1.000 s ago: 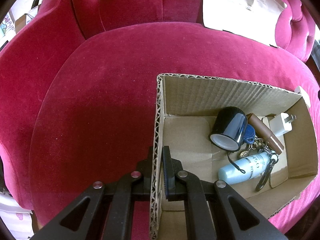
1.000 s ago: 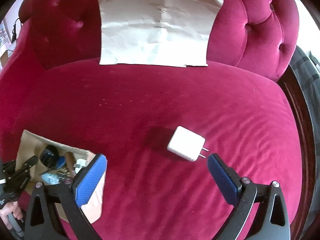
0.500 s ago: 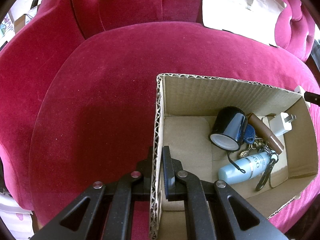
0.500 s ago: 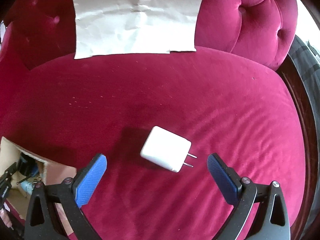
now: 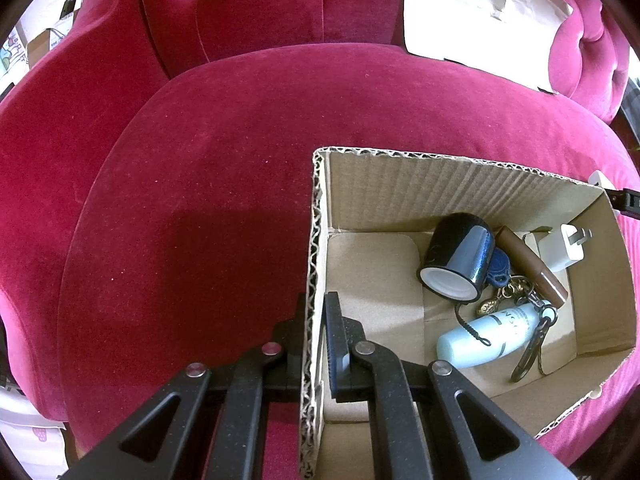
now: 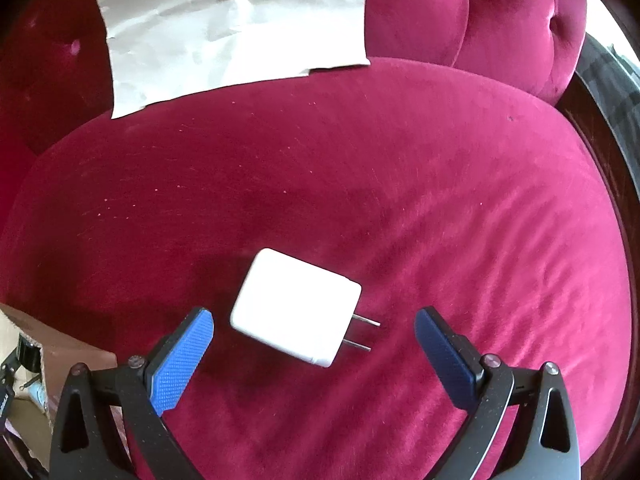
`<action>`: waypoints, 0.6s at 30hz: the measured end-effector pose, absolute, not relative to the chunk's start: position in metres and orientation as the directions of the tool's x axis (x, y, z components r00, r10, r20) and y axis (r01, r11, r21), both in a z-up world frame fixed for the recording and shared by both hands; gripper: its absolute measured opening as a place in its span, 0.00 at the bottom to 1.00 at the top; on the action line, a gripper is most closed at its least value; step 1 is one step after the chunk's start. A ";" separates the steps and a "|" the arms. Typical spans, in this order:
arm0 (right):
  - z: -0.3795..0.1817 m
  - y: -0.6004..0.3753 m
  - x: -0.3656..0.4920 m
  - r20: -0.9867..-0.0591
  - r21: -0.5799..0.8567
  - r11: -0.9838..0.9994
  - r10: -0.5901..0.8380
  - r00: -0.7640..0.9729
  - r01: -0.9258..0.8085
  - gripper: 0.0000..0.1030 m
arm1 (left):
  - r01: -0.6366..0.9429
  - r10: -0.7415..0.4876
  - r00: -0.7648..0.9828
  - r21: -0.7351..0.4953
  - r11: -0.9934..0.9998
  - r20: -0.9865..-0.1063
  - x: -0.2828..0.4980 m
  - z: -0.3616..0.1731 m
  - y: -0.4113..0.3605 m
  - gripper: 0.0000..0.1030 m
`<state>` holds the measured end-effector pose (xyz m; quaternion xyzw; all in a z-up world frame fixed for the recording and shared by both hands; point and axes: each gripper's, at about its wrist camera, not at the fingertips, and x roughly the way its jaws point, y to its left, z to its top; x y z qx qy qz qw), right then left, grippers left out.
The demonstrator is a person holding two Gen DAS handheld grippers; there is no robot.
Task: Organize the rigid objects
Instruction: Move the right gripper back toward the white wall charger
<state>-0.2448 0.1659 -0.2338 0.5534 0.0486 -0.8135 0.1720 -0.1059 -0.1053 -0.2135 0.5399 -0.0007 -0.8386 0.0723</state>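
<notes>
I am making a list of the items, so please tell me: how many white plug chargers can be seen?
2. One small white charger lies inside the cardboard box, at its far right end. A larger white charger lies on the red cushion, between the open right gripper's fingers. Others may be hidden.

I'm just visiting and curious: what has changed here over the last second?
The right gripper has moved in on the white charger, which now lies between its open fingers, not yet gripped. The left gripper stays clamped on the cardboard box wall, and the box's contents haven't shifted.
</notes>
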 end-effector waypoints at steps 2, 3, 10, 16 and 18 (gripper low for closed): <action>-0.235 0.166 -0.246 -0.917 0.115 -0.938 -0.227 -0.329 0.327 1.00 | 0.121 -0.122 -0.407 0.079 -0.990 -0.905 -0.106 -0.214 -0.105 0.06; -0.235 0.166 -0.246 -0.916 0.119 -0.938 -0.231 -0.328 0.326 1.00 | 0.121 -0.121 -0.407 0.078 -0.990 -0.906 -0.106 -0.214 -0.105 0.06; -0.237 0.160 -0.248 -0.911 0.122 -0.926 -0.247 -0.330 0.359 0.99 | 0.120 -0.121 -0.408 0.078 -0.990 -0.905 -0.105 -0.213 -0.105 0.06; -0.232 0.160 -0.244 -0.903 0.114 -0.925 -0.249 -0.351 0.362 0.71 | 0.120 -0.121 -0.408 0.078 -0.990 -0.905 -0.103 -0.212 -0.105 0.06; -0.232 0.161 -0.244 -0.902 0.098 -0.928 -0.235 -0.363 0.358 0.71 | 0.120 -0.121 -0.408 0.078 -0.990 -0.905 -0.103 -0.212 -0.105 0.06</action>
